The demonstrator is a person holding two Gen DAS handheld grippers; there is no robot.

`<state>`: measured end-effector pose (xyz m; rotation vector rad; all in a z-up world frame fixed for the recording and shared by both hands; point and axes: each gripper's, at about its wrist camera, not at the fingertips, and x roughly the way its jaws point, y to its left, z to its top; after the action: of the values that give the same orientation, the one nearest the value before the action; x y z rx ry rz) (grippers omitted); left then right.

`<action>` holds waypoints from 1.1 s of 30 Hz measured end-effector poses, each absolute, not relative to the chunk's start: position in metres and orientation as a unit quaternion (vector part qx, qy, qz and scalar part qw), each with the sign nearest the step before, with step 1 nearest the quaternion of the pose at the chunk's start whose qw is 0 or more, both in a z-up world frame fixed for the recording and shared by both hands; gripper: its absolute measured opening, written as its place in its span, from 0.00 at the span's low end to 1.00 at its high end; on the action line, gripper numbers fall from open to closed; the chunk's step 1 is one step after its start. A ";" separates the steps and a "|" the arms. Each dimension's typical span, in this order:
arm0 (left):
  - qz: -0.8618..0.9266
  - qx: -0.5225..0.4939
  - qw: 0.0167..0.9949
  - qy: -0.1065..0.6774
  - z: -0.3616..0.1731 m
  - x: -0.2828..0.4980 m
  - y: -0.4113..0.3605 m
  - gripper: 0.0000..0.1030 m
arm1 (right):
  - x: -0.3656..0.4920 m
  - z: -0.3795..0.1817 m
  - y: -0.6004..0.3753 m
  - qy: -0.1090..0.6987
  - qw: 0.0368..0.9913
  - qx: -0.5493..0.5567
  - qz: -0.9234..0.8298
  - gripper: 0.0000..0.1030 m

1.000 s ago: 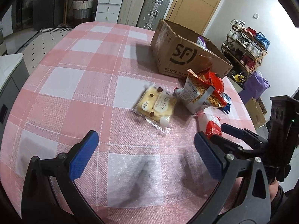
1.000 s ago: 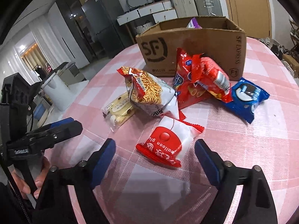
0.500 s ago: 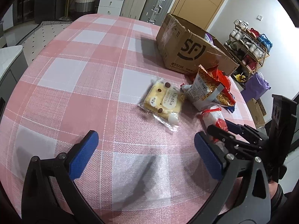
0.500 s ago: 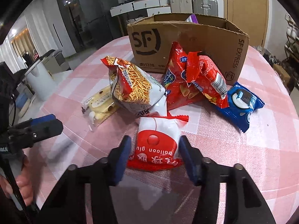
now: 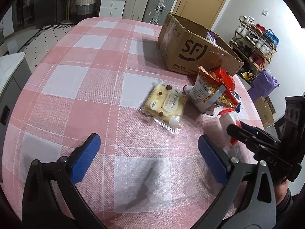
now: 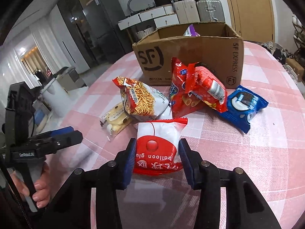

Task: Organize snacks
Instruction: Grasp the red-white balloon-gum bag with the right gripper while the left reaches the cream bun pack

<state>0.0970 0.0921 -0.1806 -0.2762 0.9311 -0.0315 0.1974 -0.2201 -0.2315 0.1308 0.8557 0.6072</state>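
1. Right wrist view: the right gripper (image 6: 156, 158) has its two blue pads pressed against the sides of the red-and-white packet (image 6: 157, 147), near its printed lower edge, so it is clamped on the packet.
2. Just beyond that packet's far end lies the noodle snack bag (image 6: 142, 100), with the pale yellow cake packet (image 6: 115, 120) tucked beside it, ahead and to the left of the right gripper.
3. Ahead and slightly right, two red snack bags (image 6: 194, 87) lean together against the cardboard box (image 6: 190, 59); the blue cookie packet (image 6: 243, 106) lies further right of them on the checked tablecloth (image 6: 257, 152).
4. A purple item (image 6: 190, 31) shows inside the box.
5. Left wrist view: the left gripper (image 5: 148, 156) hangs over the tablecloth with its blue pads wide apart and nothing between them.
6. The cake packet lies ahead of the left gripper, a little right of centre, well clear of its pads.
7. The right gripper enters at the left gripper's right side, its fingers on the red-and-white packet.
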 end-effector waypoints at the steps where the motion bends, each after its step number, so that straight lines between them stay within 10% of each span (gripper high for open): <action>1: -0.015 -0.130 0.884 0.449 -0.181 0.098 0.090 0.99 | 0.197 -0.230 -0.224 0.407 0.864 0.067 0.290 0.44; 33: -0.015 -0.021 0.871 0.491 -0.187 0.171 0.058 0.99 | 0.184 -0.217 -0.295 0.376 0.876 0.128 0.272 0.44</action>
<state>0.1714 0.0577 -0.1869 -0.0436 1.0255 -0.0304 0.1839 -0.2954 -0.2165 0.2676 0.7856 0.5669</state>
